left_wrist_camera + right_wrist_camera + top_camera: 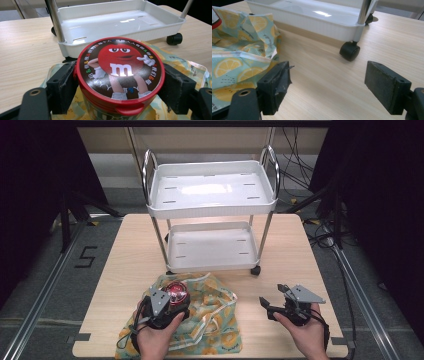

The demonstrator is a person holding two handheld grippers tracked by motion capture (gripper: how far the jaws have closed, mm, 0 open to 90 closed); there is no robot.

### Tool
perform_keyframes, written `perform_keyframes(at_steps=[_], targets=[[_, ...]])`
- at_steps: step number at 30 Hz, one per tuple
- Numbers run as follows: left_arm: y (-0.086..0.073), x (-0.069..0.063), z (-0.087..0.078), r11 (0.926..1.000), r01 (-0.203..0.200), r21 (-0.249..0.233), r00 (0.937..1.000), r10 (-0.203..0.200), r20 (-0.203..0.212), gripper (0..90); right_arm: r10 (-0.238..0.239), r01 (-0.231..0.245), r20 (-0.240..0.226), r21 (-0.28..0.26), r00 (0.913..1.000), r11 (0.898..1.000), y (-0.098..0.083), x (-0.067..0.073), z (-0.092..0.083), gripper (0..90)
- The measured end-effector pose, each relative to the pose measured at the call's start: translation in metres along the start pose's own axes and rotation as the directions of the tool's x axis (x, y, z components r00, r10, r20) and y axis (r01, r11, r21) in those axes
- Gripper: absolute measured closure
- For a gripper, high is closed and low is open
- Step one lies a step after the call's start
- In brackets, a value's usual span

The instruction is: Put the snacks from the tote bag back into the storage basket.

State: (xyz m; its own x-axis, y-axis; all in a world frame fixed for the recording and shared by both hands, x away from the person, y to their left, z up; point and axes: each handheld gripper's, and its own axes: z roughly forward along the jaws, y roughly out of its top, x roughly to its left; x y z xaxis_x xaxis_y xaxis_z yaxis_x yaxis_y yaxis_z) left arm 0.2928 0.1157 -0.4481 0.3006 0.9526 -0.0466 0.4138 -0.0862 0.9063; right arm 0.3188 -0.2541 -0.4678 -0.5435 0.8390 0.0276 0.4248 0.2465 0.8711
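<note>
Left gripper [120, 87] clamped on the red-lidded candy jar [120, 68] above the lemon-print bag [239, 50], cart [210, 195] ahead unloaded; right gripper [329, 87] gapes, idle.

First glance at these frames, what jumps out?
The red-lidded M&M's jar, clamped between the left tool's jaws above the lemon-print bag at the table's near edge. Behind it, the white two-tier cart stands mid-table, both trays bare. The right tool hovers open beside the bag.
</note>
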Motion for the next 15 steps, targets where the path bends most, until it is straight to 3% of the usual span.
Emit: perform_keyframes(at_steps=[9, 15], targets=[[0.0023, 0.0021, 0.0023, 1.0, 0.003, 0.003, 1.0, -0.003, -0.004, 22.5, 0.018, -0.018, -0.006, -0.013, 0.9998, 1.0, 0.0006, 0.0013, 0.0015, 21.6], [0.003, 0.0027, 0.0039, 1.0, 0.007, 0.005, 0.9999, -0.007, -0.007, 22.5, -0.001, 0.001, -0.006, -0.004, 1.0, 1.0, 0.0002, 0.0006, 0.0009, 21.6]])
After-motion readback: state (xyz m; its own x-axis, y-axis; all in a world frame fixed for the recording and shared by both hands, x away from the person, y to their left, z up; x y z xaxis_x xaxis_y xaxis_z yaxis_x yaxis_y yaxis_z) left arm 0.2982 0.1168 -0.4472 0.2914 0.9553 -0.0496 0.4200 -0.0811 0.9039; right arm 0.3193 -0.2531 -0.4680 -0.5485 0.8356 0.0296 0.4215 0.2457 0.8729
